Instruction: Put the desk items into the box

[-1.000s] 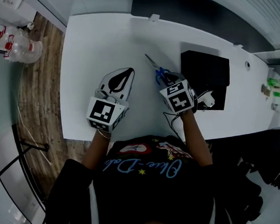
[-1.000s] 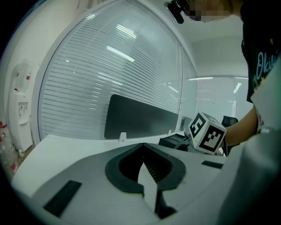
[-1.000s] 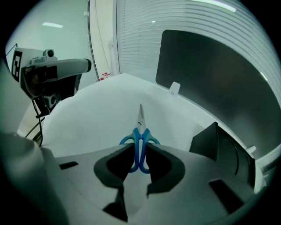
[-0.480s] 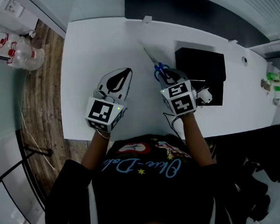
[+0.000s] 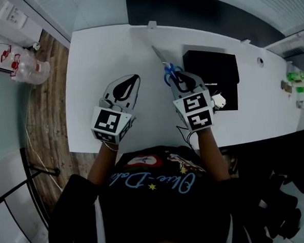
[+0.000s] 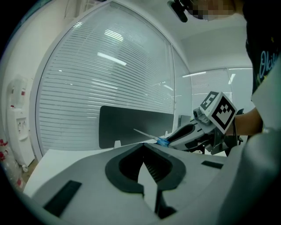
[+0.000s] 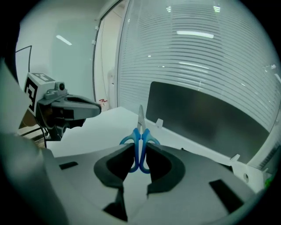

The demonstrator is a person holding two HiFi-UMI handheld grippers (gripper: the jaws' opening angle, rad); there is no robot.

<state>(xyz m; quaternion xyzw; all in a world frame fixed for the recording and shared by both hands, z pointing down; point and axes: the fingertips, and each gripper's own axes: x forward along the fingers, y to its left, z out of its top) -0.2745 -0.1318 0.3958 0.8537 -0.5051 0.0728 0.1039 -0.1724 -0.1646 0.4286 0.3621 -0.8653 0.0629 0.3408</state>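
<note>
— Right gripper [image 7: 139, 154]?
— Pinching the blue-handled scissors [image 7: 140, 132], blades toward the far edge of the desk [image 5: 111, 49]; black box [image 5: 213, 68] just to its right.
— Left gripper [image 6: 143, 147]?
— Jaws pressed together, empty, over open desk near the front edge.

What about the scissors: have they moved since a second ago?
Yes. Gripped by the right gripper, the scissors now lie nearer the left edge of the box in the head view, and look lifted off the table.
</note>
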